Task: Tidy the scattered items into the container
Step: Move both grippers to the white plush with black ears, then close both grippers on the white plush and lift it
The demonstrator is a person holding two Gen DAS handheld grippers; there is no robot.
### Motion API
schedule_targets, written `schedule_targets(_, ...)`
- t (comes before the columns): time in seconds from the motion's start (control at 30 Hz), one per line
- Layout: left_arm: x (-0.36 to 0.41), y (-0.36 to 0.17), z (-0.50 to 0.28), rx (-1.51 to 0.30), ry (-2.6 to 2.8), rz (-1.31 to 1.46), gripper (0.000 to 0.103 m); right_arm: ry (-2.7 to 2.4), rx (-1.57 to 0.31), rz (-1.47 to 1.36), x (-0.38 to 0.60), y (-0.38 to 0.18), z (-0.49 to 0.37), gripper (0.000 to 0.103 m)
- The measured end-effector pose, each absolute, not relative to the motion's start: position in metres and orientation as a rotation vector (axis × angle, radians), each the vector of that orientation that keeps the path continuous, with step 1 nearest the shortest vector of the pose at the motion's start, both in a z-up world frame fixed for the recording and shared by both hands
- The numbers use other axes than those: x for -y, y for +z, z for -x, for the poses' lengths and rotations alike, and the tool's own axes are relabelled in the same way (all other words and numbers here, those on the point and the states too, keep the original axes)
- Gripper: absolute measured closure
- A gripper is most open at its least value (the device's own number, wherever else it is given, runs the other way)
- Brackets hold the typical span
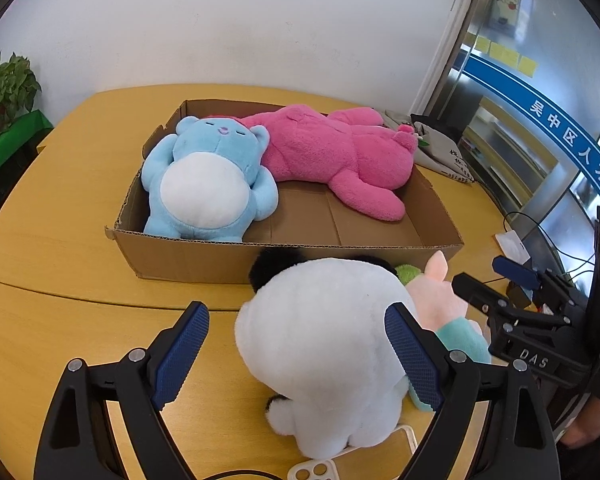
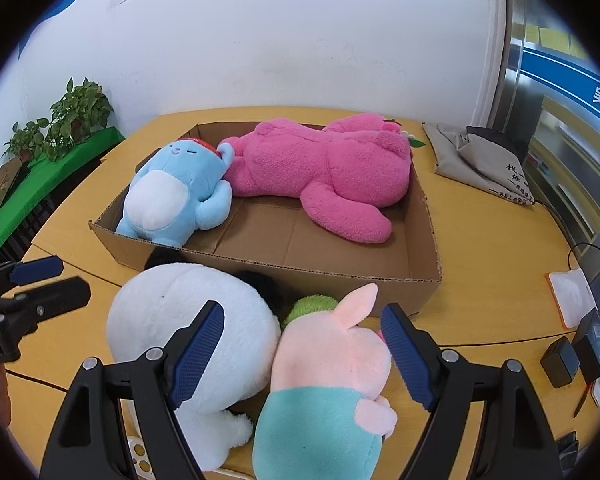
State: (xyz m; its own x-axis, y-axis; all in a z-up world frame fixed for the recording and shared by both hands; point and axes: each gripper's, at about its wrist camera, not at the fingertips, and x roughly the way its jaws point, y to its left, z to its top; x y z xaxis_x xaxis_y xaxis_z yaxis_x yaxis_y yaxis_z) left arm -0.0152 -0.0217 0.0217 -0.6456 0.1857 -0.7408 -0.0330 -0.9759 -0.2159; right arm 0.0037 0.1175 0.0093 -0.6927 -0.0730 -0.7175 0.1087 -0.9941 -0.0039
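Observation:
A shallow cardboard box (image 1: 188,256) (image 2: 364,288) on the yellow table holds a blue plush (image 1: 204,184) (image 2: 168,196) and a pink plush (image 1: 332,152) (image 2: 324,168). A white panda plush (image 1: 324,344) (image 2: 180,320) lies on the table in front of the box, with a pink rabbit plush in a teal shirt (image 1: 440,308) (image 2: 328,384) to its right. My left gripper (image 1: 296,356) is open with its fingers around the panda. My right gripper (image 2: 302,352) (image 1: 496,280) is open with its fingers around the rabbit's head.
A green plush bit (image 2: 312,306) sits between panda and rabbit. A white phone case (image 1: 332,468) lies under the panda. A grey cloth bag (image 2: 480,160) lies back right. Cables, a white pad (image 2: 572,296) and black boxes (image 2: 560,364) are at right. Potted plants (image 2: 60,120) stand left.

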Motion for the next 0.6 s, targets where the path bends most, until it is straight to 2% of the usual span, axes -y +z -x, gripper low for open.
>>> schedule_targets(0.23,0.020,0.012,0.010,0.263,2.711,1.241,0.008,-2.734,-0.070,-1.202,-0.109,-0.003,-0.019,0.022)
schedule_targets(0.3,0.023,0.005,0.013,0.298,2.681,1.266,0.008,-2.665,-0.036,-1.226,-0.101,-0.012,-0.026,0.022)
schedule_targets(0.43,0.027,-0.009,0.027,0.369,2.601,1.311,0.008,-2.538,-0.127,-1.263,-0.069,-0.033,-0.035,0.022)
schedule_targets(0.6,0.026,-0.033,0.046,0.422,2.491,1.389,0.005,-2.411,-0.063,-1.340,-0.046,-0.066,-0.030,0.022)
